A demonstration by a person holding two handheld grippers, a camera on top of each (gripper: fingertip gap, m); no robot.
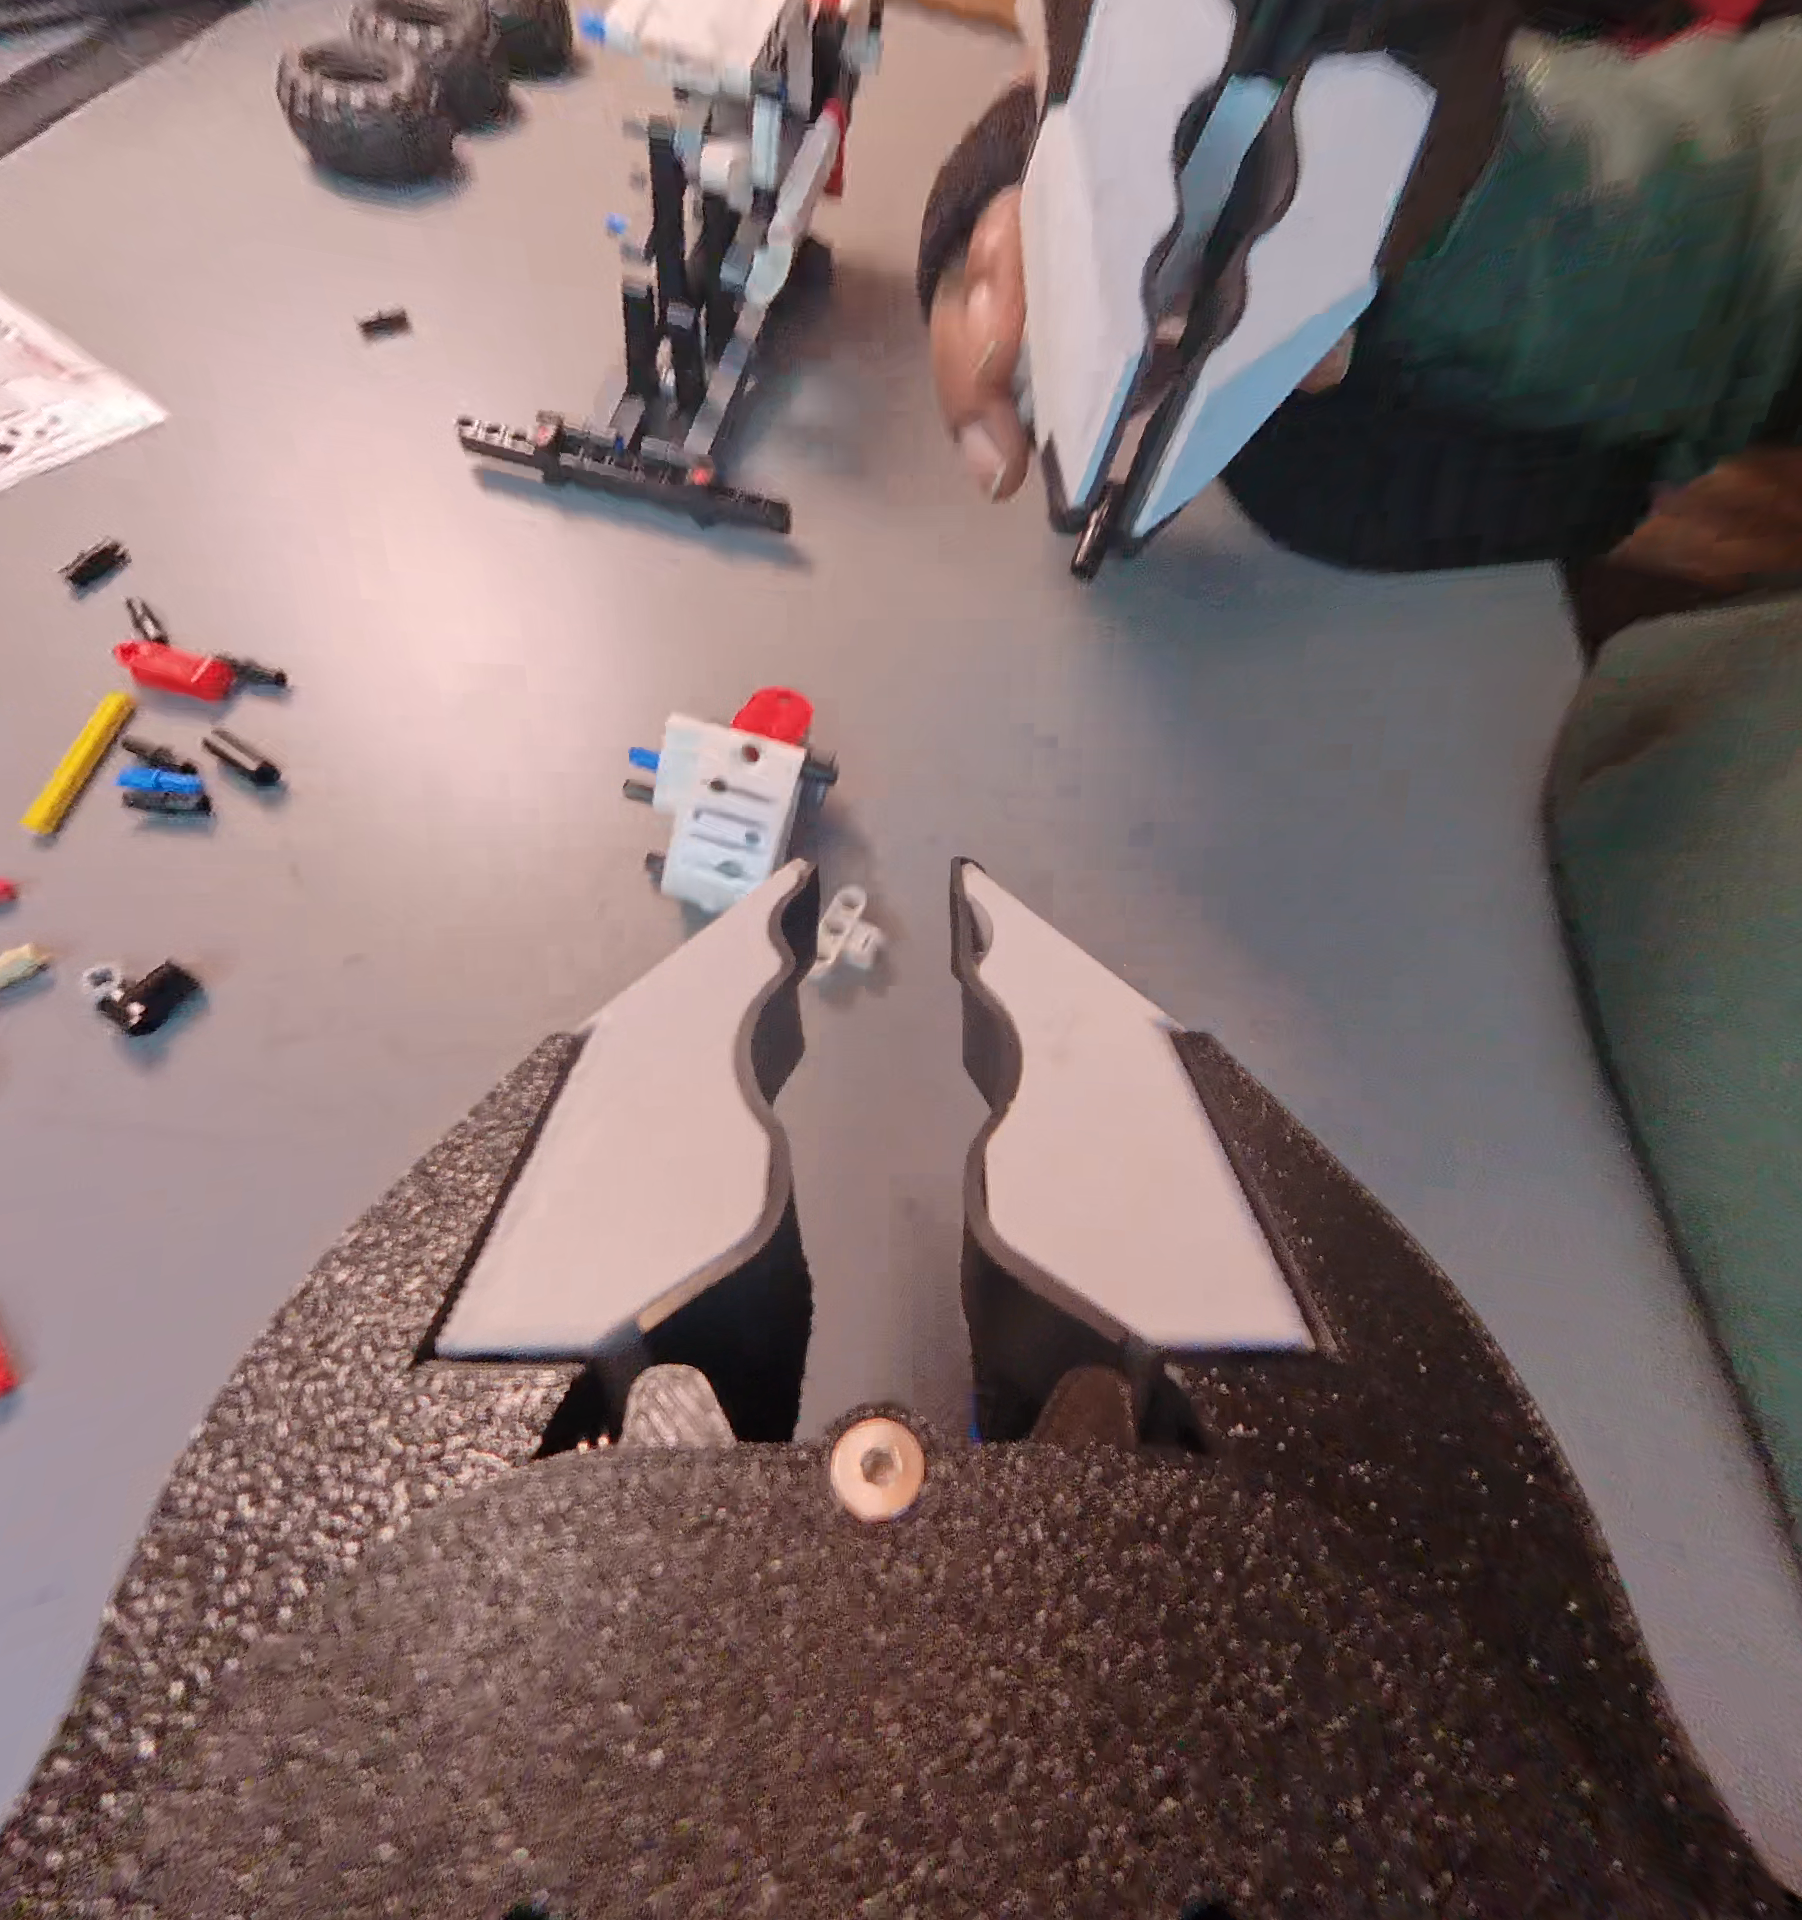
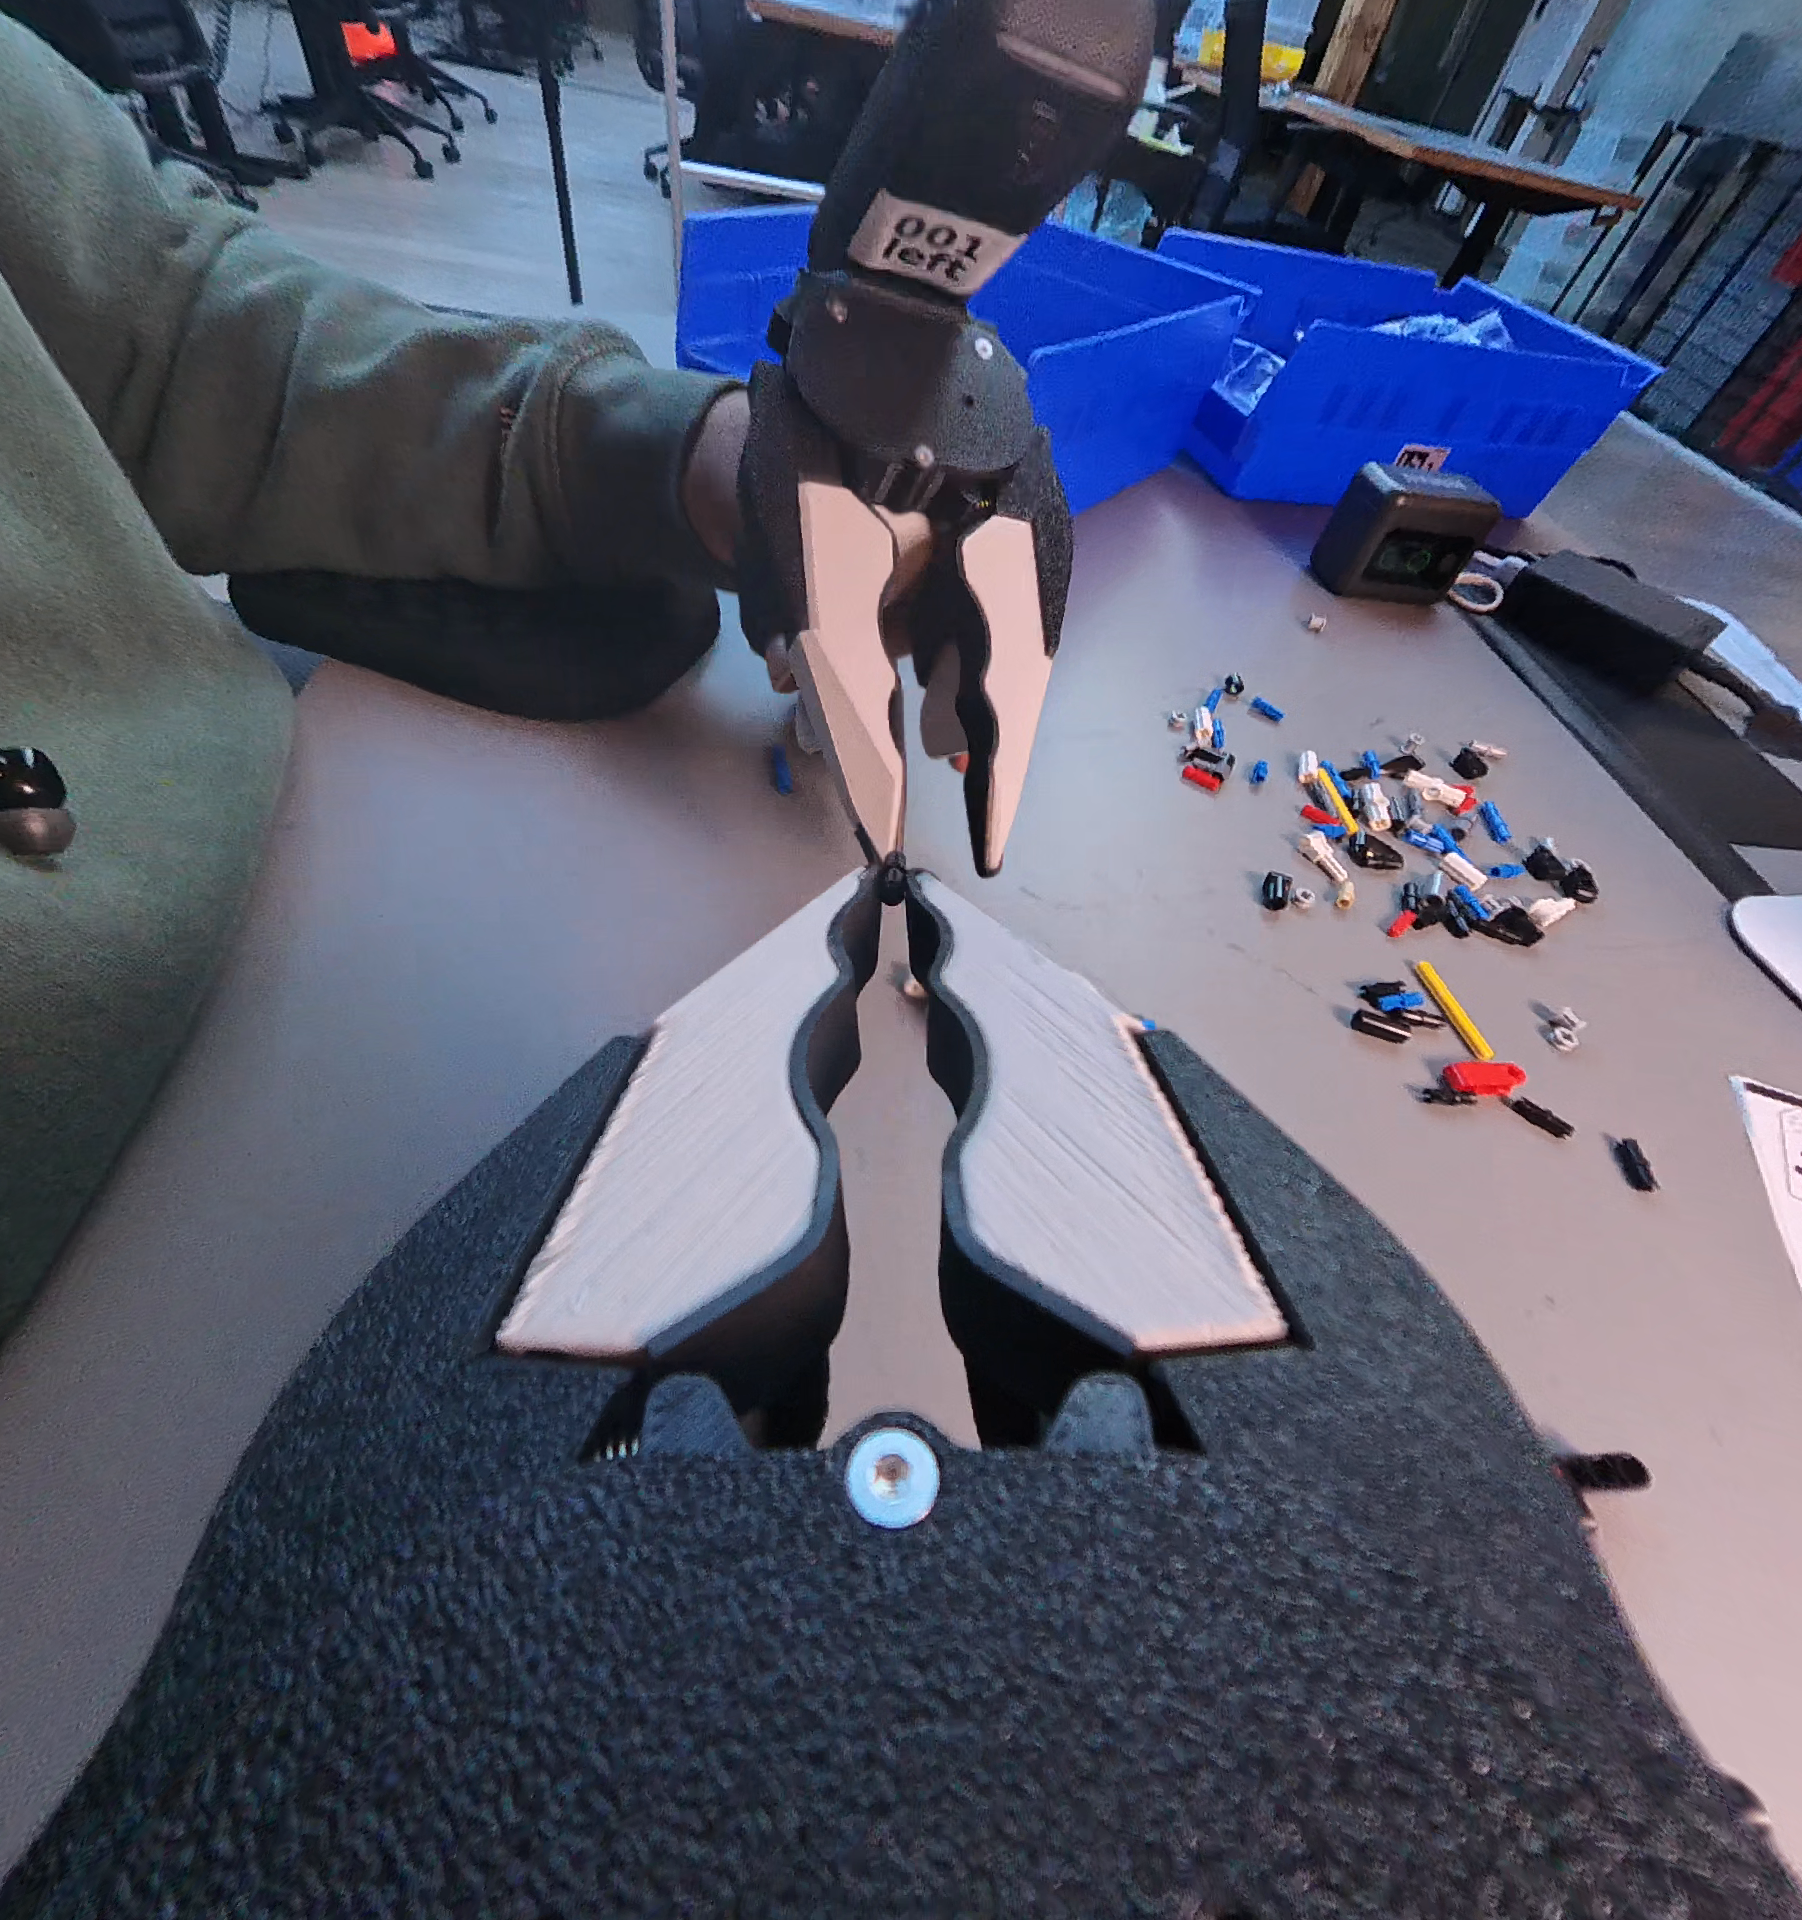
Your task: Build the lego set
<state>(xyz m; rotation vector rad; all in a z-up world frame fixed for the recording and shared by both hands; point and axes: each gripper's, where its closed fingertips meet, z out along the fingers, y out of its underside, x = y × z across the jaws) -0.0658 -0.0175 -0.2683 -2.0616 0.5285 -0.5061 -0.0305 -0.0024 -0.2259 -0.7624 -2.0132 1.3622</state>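
Bare worktop (image 1: 1240, 831) lay open ahead and to the right of the left gripper (image 1: 881, 883), whose parted jaws hovered over a small grey connector (image 1: 850, 935). Just left stood a white sub-assembly (image 1: 736, 810); farther left, loose pins (image 1: 164, 774) crowded the surface. The tall chassis (image 1: 689, 343) and the right gripper (image 1: 1105, 520) barred the far side.

Left claw (image 1: 881, 883) agape, empty; right claw (image 2: 892, 883) pinched nearly closed.

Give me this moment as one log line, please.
left claw: open, empty | right claw: shut on small black pin | chassis: untouched
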